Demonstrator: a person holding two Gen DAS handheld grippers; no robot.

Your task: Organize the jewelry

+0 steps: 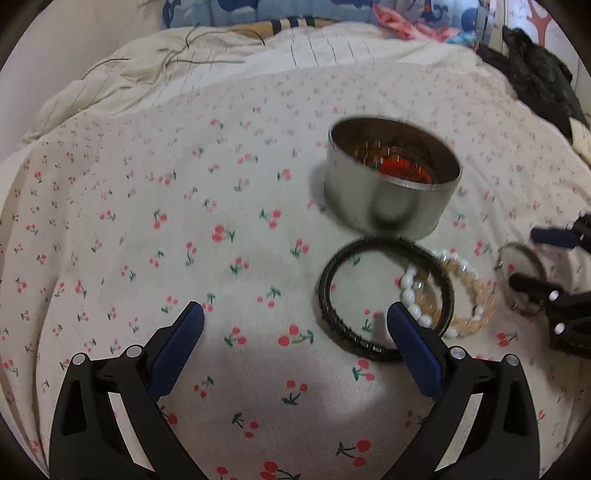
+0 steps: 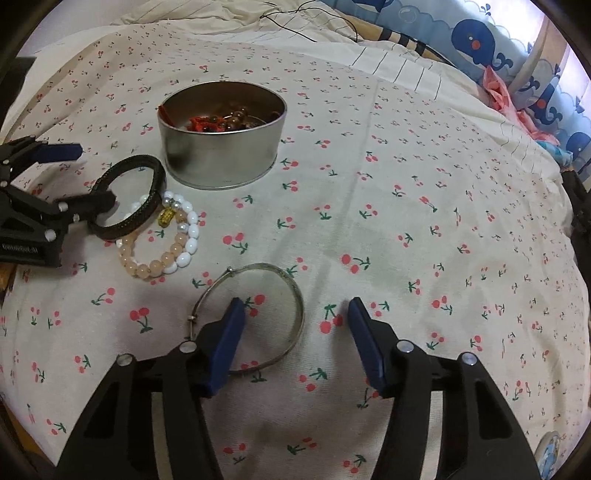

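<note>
Low over the bed, right hand-held gripper spread wide astride the silver bangle's rim, left hand-held gripper likewise open, one finger inside the black bracelet, beaded bracelets touching it, round tin just beyond, holding red and brown beads.

This is a bedroom in someone's home, and the work surface is a bed. A cream sheet printed with small red cherries covers the mattress, with a rumpled pale striped quilt bunched at the far end. Beyond it runs a blue children's fabric with cartoon whales and bubbles. Dark clothing lies heaped at one edge, beside crumpled pink cloth.
</note>
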